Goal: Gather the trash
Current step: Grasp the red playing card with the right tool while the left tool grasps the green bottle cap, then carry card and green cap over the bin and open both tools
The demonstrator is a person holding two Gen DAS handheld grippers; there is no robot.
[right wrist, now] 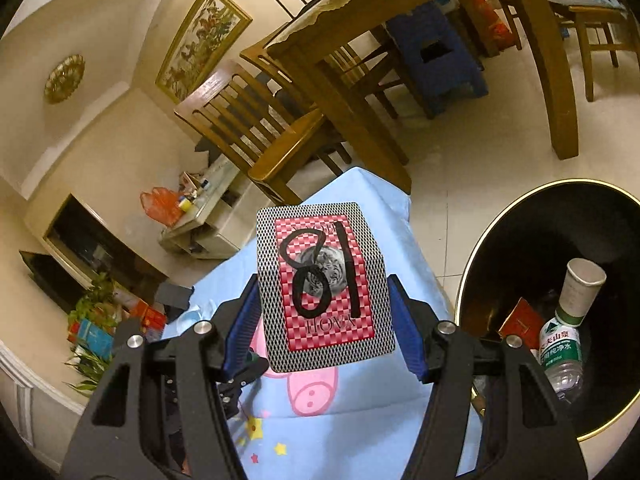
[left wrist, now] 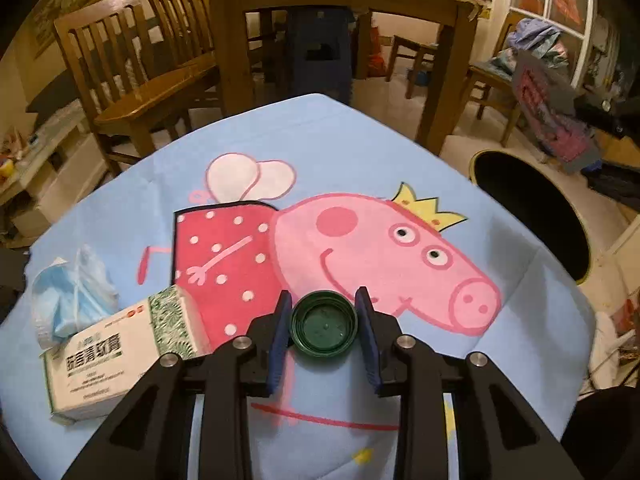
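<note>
On the blue cartoon-pig tablecloth (left wrist: 320,140), the left gripper (left wrist: 324,322) has its jaws set either side of a dark green bottle cap (left wrist: 324,328), touching or nearly so, with a white medicine box (left wrist: 120,356) and a crumpled blue face mask (left wrist: 72,292) at nine o'clock. Above the cloth's edge, the right gripper (right wrist: 326,312) clamps a red-and-black patterned card box (right wrist: 324,288). Its trash bin (right wrist: 552,300), at three o'clock, holds a paper cup (right wrist: 582,292) and a water bottle (right wrist: 560,356).
</note>
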